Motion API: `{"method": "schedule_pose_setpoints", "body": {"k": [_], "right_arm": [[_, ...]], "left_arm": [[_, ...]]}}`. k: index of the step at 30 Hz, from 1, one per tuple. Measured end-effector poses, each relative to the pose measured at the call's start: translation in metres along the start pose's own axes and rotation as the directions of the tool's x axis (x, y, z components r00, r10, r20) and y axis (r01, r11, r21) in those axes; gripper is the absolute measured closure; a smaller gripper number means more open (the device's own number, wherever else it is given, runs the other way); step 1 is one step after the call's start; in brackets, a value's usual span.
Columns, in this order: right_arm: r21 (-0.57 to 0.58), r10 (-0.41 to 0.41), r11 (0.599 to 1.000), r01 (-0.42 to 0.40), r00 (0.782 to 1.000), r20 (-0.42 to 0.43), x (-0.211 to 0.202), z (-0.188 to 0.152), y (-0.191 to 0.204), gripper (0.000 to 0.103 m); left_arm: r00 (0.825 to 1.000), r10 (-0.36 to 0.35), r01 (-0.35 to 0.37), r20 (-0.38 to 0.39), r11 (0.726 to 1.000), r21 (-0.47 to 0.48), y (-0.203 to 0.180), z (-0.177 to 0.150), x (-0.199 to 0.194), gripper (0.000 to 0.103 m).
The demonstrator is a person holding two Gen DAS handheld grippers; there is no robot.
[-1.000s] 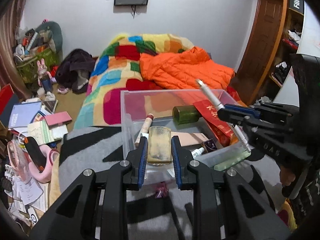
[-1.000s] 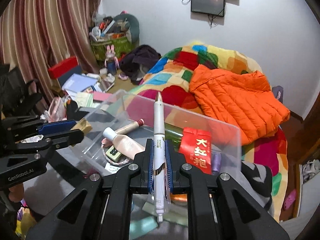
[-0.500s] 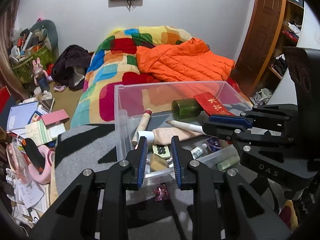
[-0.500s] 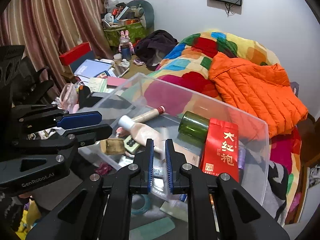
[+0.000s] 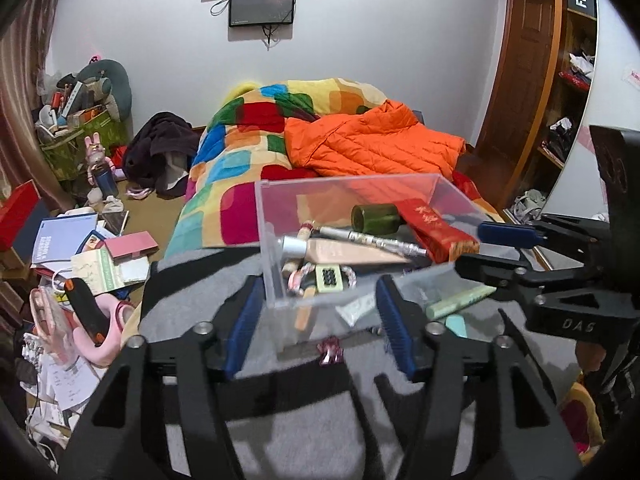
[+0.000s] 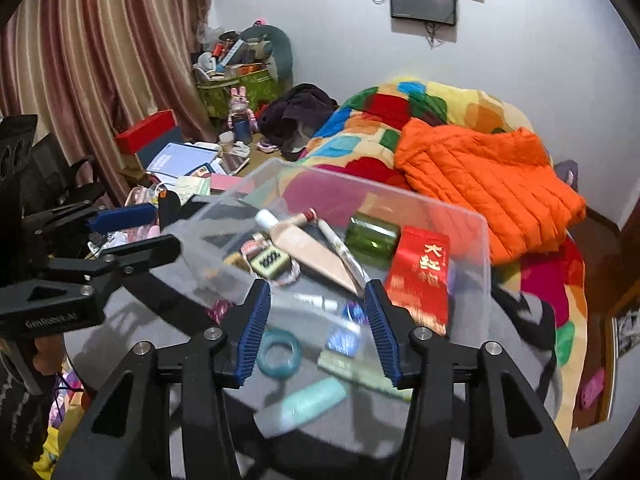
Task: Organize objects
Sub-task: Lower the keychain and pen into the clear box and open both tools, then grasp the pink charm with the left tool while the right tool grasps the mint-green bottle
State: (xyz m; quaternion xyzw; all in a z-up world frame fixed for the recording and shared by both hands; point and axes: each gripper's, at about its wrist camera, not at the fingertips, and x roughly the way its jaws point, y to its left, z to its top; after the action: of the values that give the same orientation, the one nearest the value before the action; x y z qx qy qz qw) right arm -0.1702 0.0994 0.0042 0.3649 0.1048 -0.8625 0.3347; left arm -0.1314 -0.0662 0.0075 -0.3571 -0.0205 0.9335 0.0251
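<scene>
A clear plastic box (image 5: 276, 240) (image 6: 472, 248) stands on a grey and black blanket. It holds a beige tube (image 5: 352, 251), a silver pen (image 5: 372, 240), a green bottle (image 5: 376, 218) (image 6: 372, 236), a red packet (image 5: 436, 228) (image 6: 420, 272) and small items. My left gripper (image 5: 320, 328) is open and empty just before the box's near corner. My right gripper (image 6: 316, 324) is open and empty at the box's near side; it also shows at the right of the left wrist view (image 5: 492, 248).
A teal ring (image 6: 279, 353), a mint tube (image 6: 312, 400) and a pale green stick (image 5: 460, 300) lie by the box. A pink trinket (image 5: 330, 352) lies on the blanket. A bed with an orange jacket (image 5: 372, 144) is behind. Books and clutter (image 5: 80, 248) cover the floor at left.
The left gripper dropped the amber block and the right gripper dropped the pen into the box. Both have opened wide and pulled back from the box.
</scene>
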Motion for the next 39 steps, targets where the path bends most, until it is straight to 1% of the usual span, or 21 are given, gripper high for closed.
{"method": "schedule_pose_setpoints", "body": {"k": [1, 4, 7, 11, 15, 20, 24, 25, 26, 27, 28, 29, 31, 36, 39], "right_arm": [[0.006, -0.004, 1.000, 0.004, 1.000, -0.004, -0.001, -0.006, -0.001, 0.053], [0.015, 0.002, 1.000, -0.002, 1.000, -0.020, -0.002, -0.023, 0.001, 0.052], [0.044, 0.025, 0.999, -0.023, 0.999, -0.048, 0.002, -0.037, 0.001, 0.052], [0.089, 0.047, 0.995, -0.037, 0.993, -0.107, 0.018, -0.052, 0.000, 0.051], [0.111, 0.053, 0.993, -0.035, 0.985, -0.163, 0.037, -0.059, 0.005, 0.050], [0.085, -0.011, 0.996, 0.027, 0.982, -0.187, 0.049, -0.068, 0.013, 0.050], [0.085, -0.027, 0.995, 0.044, 0.982, -0.187, 0.046, -0.071, 0.009, 0.051], [0.088, -0.023, 0.995, 0.040, 0.983, -0.183, 0.045, -0.071, 0.007, 0.054], [0.087, -0.027, 0.995, 0.043, 0.983, -0.183, 0.044, -0.072, 0.006, 0.060], [0.085, -0.035, 0.995, 0.051, 0.983, -0.182, 0.043, -0.072, 0.005, 0.063], [0.082, -0.043, 0.995, 0.058, 0.983, -0.180, 0.043, -0.073, 0.004, 0.068], [0.083, -0.047, 0.995, 0.062, 0.983, -0.177, 0.042, -0.074, 0.003, 0.074], [0.093, -0.047, 0.994, 0.064, 0.984, -0.171, 0.039, -0.076, -0.001, 0.080], [0.114, -0.024, 0.993, 0.042, 0.988, -0.154, 0.032, -0.081, -0.006, 0.080], [0.127, -0.006, 0.992, 0.024, 0.990, -0.142, 0.026, -0.084, -0.007, 0.080]], "left_arm": [[1.000, 0.003, -0.003, -0.005, 1.000, 0.002, 0.000, -0.003, 0.000, 0.040], [0.999, 0.020, -0.020, -0.035, 1.000, 0.014, 0.001, -0.016, 0.003, 0.039], [0.996, 0.031, -0.029, -0.081, 0.999, 0.022, 0.002, -0.029, 0.012, 0.039], [0.987, 0.027, -0.024, -0.158, 1.000, 0.018, 0.004, -0.044, 0.030, 0.039], [0.979, 0.013, -0.010, -0.203, 1.000, 0.019, 0.001, -0.050, 0.044, 0.039], [0.965, 0.007, -0.001, -0.263, 1.000, 0.024, -0.001, -0.047, 0.065, 0.039], [0.956, 0.014, -0.003, -0.294, 0.999, 0.037, -0.004, -0.043, 0.078, 0.049], [0.955, 0.017, -0.006, -0.296, 0.999, 0.039, -0.005, -0.042, 0.081, 0.053], [0.954, 0.017, -0.005, -0.299, 0.999, 0.039, -0.005, -0.042, 0.082, 0.054], [0.955, 0.021, -0.009, -0.296, 0.999, 0.042, -0.007, -0.041, 0.083, 0.057], [0.956, 0.026, -0.013, -0.292, 0.999, 0.047, -0.008, -0.041, 0.083, 0.062], [0.957, 0.026, -0.012, -0.289, 0.999, 0.051, -0.009, -0.041, 0.083, 0.065], [0.959, 0.020, -0.005, -0.282, 0.999, 0.054, -0.011, -0.041, 0.081, 0.080], [0.965, 0.014, 0.006, -0.263, 0.997, 0.073, -0.015, -0.044, 0.073, 0.081], [0.971, -0.009, 0.025, -0.237, 0.998, 0.065, -0.015, -0.047, 0.062, 0.081]]}}
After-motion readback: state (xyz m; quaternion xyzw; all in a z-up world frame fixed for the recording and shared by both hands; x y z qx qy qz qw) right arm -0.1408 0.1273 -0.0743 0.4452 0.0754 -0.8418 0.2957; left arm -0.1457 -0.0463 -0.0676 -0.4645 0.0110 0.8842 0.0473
